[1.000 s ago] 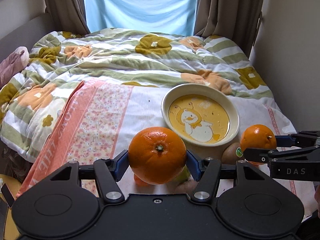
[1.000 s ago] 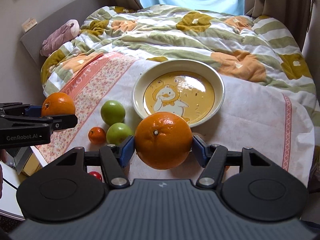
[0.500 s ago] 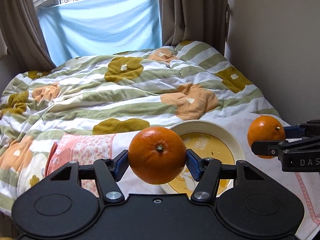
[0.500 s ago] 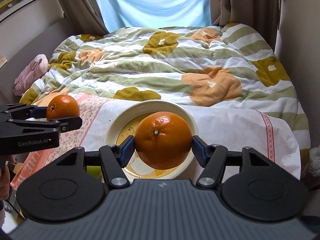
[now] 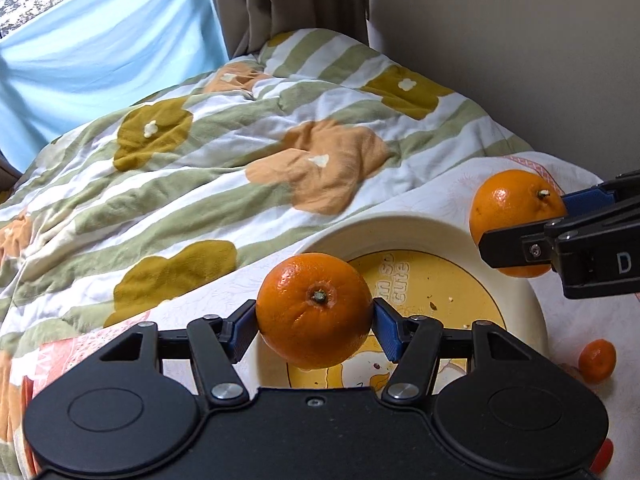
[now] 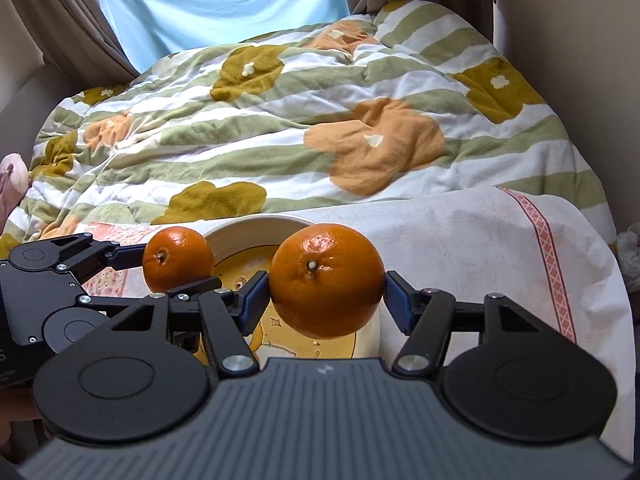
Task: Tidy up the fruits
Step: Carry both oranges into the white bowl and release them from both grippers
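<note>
My left gripper [image 5: 315, 320] is shut on a large orange [image 5: 314, 309] and holds it above the near left rim of the cream bowl [image 5: 420, 232] with a yellow duck picture. My right gripper [image 6: 326, 294] is shut on a second large orange [image 6: 326, 285], also above the bowl [image 6: 256, 229]. In the left wrist view the right gripper's orange [image 5: 516, 216] hangs over the bowl's right rim. In the right wrist view the left gripper's orange [image 6: 178, 258] sits at the bowl's left rim. The two oranges are close together and apart.
A small mandarin [image 5: 597, 360] lies on the white cloth [image 6: 460, 232] right of the bowl, with a red fruit [image 5: 604, 454] at the frame's lower right edge. The striped flowered duvet [image 5: 240, 140] covers the bed behind. A wall [image 5: 520, 40] stands at the right.
Both grippers have moved forward and toward each other with their oranges, from the near fruit pile to above the bowl. The jaws have stayed shut.
</note>
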Demonstrator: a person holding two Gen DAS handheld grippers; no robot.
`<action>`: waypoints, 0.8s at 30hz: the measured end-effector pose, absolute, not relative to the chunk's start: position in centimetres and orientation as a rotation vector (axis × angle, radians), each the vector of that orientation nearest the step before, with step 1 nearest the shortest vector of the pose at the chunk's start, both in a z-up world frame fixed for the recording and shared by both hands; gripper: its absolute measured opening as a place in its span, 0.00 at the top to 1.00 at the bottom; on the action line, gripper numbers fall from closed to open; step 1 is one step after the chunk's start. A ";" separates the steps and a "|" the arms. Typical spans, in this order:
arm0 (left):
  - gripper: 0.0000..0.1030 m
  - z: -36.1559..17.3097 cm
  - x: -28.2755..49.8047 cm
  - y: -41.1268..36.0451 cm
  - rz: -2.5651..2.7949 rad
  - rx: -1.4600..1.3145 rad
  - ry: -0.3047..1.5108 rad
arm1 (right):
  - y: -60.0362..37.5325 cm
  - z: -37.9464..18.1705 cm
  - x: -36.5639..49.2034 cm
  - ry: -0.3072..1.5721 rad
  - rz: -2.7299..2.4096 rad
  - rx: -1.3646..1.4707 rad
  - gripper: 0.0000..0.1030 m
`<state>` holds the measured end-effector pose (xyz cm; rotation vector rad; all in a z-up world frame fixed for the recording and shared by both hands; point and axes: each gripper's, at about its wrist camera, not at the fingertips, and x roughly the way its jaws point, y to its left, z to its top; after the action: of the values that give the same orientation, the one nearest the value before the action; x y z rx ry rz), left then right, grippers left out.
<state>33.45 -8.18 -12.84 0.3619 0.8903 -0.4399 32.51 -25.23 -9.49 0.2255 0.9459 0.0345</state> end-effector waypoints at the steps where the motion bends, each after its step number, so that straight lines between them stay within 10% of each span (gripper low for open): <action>1: 0.37 -13.3 33.7 -8.3 -0.449 0.373 0.896 | -25.3 -9.8 32.5 0.950 0.025 0.233 0.25; 10: 0.33 -14.5 33.9 -9.1 -0.505 0.390 0.872 | -25.4 -10.4 32.7 0.967 -0.006 0.240 0.25; 13: 0.04 -13.7 33.3 -8.8 -0.502 0.385 0.827 | -25.4 -10.4 32.7 0.967 -0.005 0.240 0.25; 24: 0.04 -12.0 30.8 -5.3 -0.422 0.317 0.844 | -24.2 -10.6 32.9 0.945 0.101 0.154 0.25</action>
<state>30.80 -5.31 -12.00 0.3173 0.8435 -0.4217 32.87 -24.23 -10.59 0.1542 0.9447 0.1011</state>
